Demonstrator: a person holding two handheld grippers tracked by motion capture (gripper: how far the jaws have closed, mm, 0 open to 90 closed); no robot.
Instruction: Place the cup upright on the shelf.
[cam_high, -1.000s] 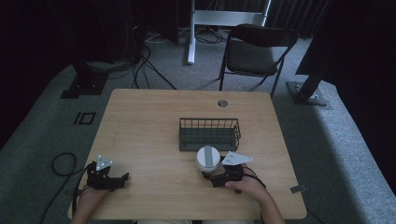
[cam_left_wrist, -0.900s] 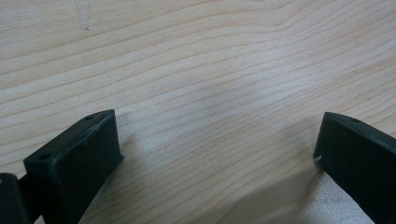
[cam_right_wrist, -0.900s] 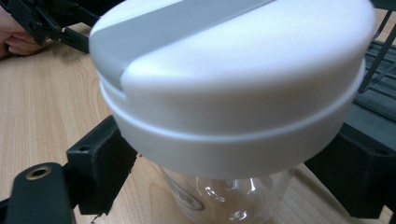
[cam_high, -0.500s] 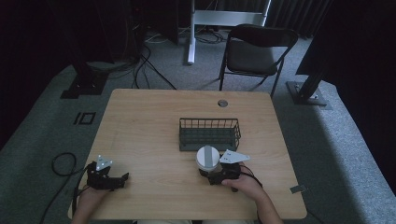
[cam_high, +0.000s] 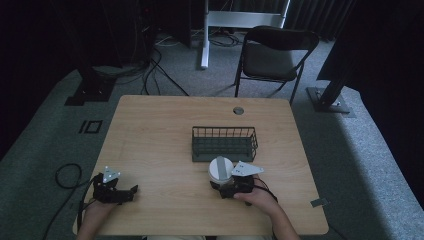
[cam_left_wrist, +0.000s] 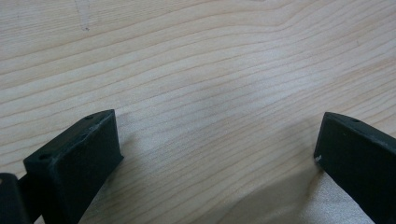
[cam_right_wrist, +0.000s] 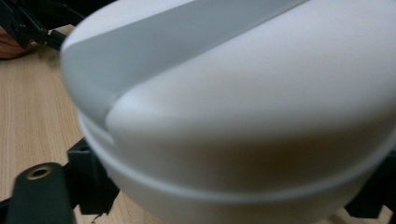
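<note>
Right tool (cam_high: 220, 182) clenching white container (cam_high: 220, 169), jaws pressing both its sides; wire basket (cam_high: 224, 144) sitting just beyond container. Left tool (cam_high: 131, 192) resting on counter (cam_high: 160, 130), jaws spread, gripping nothing.

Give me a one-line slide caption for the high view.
Right tongs grip a white container just in front of the wire basket; left tongs rest open on the wooden table.
</note>
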